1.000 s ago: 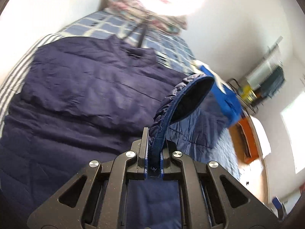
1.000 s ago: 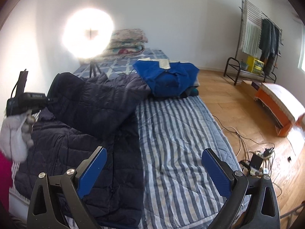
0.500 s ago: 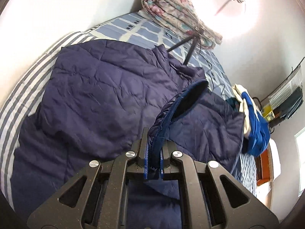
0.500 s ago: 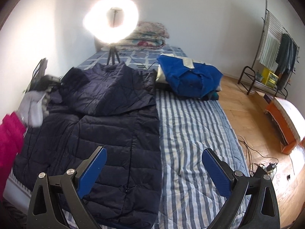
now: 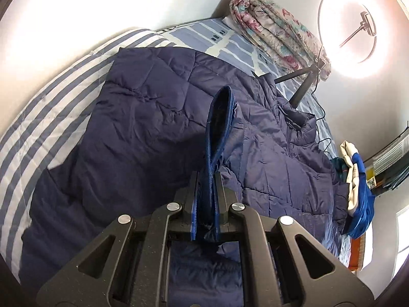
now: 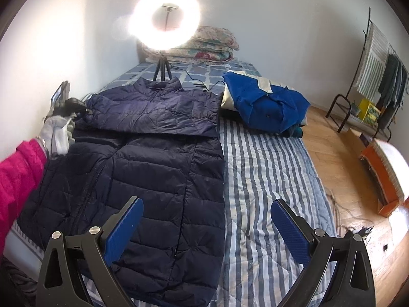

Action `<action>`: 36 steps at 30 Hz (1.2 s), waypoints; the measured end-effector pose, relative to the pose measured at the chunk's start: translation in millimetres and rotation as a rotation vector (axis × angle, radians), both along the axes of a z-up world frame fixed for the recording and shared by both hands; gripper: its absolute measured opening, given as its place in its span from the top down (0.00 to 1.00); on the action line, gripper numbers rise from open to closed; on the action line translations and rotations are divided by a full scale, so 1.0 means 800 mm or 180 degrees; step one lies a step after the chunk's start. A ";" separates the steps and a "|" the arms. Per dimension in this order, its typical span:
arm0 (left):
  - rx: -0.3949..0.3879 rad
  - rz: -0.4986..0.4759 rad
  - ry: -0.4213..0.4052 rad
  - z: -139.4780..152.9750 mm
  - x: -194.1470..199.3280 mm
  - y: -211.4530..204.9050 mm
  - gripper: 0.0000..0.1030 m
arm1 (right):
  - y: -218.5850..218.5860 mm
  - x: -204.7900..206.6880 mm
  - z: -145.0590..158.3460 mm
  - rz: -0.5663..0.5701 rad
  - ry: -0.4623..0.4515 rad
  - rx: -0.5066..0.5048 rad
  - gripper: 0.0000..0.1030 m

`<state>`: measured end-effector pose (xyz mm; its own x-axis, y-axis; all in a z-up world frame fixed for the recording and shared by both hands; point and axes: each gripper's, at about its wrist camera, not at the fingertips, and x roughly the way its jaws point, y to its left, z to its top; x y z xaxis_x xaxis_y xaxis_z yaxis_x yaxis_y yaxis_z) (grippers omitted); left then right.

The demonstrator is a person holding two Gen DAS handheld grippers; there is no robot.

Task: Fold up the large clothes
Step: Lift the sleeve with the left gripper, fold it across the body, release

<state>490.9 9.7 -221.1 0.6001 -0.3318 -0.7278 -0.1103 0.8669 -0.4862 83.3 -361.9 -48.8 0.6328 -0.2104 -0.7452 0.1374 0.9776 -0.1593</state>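
Observation:
A large navy quilted puffer jacket (image 6: 153, 158) lies flat on the striped bed (image 6: 268, 179), its right sleeve laid across the chest. In the left wrist view the jacket (image 5: 153, 117) fills the middle. My left gripper (image 5: 207, 179) is shut on the sleeve cuff (image 5: 219, 117), which stands up from the jaws over the jacket. It also shows in the right wrist view (image 6: 76, 108) at the jacket's left edge, held by a gloved hand. My right gripper (image 6: 204, 230) is open and empty above the jacket's lower right hem.
A folded blue garment (image 6: 268, 102) lies on the bed right of the jacket. A ring light on a tripod (image 6: 163, 25) and stacked floral bedding (image 6: 204, 46) stand at the head. A clothes rack (image 6: 378, 76) and orange box (image 6: 383, 179) are on the wooden floor.
My left gripper carried the sleeve cuff across the jacket to its left side and lower. The sleeve now lies flat across the chest. My right gripper stayed open, its view turning left.

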 end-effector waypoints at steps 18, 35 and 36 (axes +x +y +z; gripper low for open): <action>0.0663 -0.0143 -0.0287 0.096 -0.051 0.006 0.57 | -0.009 -0.013 0.013 -0.0102 -0.0176 -0.0111 0.02; 0.1090 -0.0261 -0.0887 0.271 -0.277 0.098 0.38 | -0.042 -0.031 0.028 -0.0301 -0.0600 0.0254 0.02; 0.1096 -0.0260 -0.0874 0.271 -0.291 0.105 0.37 | -0.043 -0.030 0.028 -0.0303 -0.0613 0.0308 0.02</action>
<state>258.1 94.0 -4.2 0.7685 -0.1525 -0.6215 0.0581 0.9838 -0.1695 59.2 -396.3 -26.6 0.7460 -0.2093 -0.6322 0.2485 0.9683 -0.0274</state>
